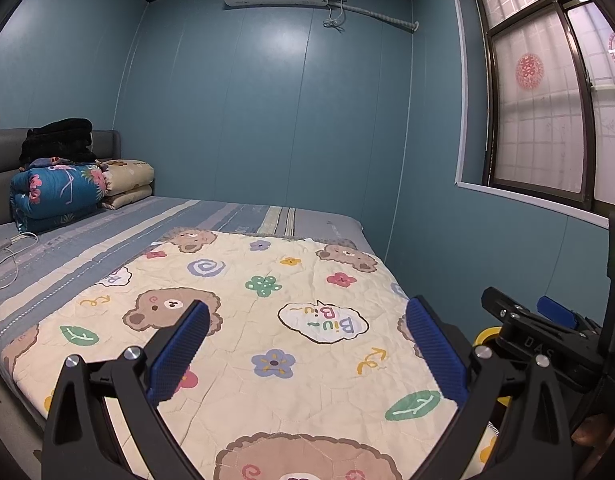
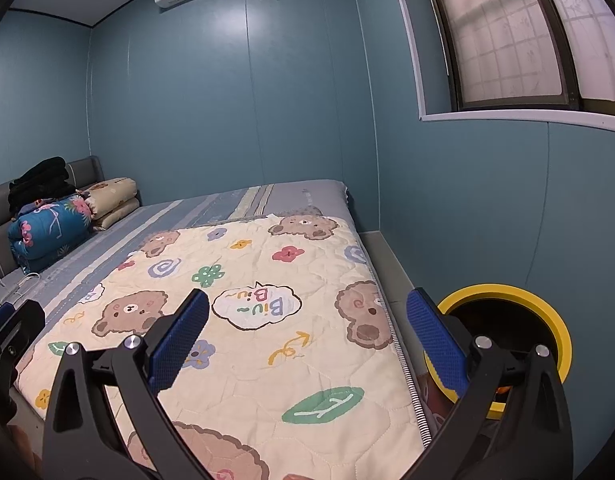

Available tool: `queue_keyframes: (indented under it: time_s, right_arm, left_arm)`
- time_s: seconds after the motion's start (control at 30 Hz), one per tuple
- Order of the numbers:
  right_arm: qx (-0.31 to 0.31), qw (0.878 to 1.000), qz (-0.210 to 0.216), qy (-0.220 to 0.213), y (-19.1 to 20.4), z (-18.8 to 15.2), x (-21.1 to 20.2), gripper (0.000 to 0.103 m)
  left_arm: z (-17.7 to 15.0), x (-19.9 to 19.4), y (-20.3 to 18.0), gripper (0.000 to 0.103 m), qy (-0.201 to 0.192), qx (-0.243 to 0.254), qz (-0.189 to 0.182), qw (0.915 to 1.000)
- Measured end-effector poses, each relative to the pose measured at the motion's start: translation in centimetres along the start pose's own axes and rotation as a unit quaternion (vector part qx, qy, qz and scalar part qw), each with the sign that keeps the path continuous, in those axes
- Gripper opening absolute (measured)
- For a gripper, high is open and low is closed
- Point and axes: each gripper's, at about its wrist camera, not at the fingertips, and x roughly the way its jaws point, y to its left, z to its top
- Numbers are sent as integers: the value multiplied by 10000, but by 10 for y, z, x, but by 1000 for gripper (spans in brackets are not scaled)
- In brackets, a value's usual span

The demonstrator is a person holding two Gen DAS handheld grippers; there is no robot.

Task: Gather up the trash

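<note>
Hovering over the bear-print quilt (image 1: 267,320), both the left gripper (image 1: 307,356) and right gripper (image 2: 307,344) gaped wide, empty; a yellow-rimmed, dark-mouthed bin (image 2: 547,304) stood beside the bed.

The round yellow-rimmed trash bin (image 2: 507,292) beside the bed is partly covered by the right gripper's blue-padded finger (image 2: 435,344); its dark inside shows nothing legible. In the left wrist view only a sliver of that yellow rim (image 1: 485,334) shows behind the other black gripper body (image 1: 547,340). The cream bear-print quilt (image 1: 307,360) is cut off by the bottom edge.
</note>
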Motion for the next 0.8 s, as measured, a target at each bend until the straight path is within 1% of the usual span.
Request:
queue_keyframes:
  time_s: [0.8]
  right_arm:
    - [22,9999,-1,105,0,-6,6,95]
  left_arm:
    - [-3,3,0,95,74,-25,-19,10000]
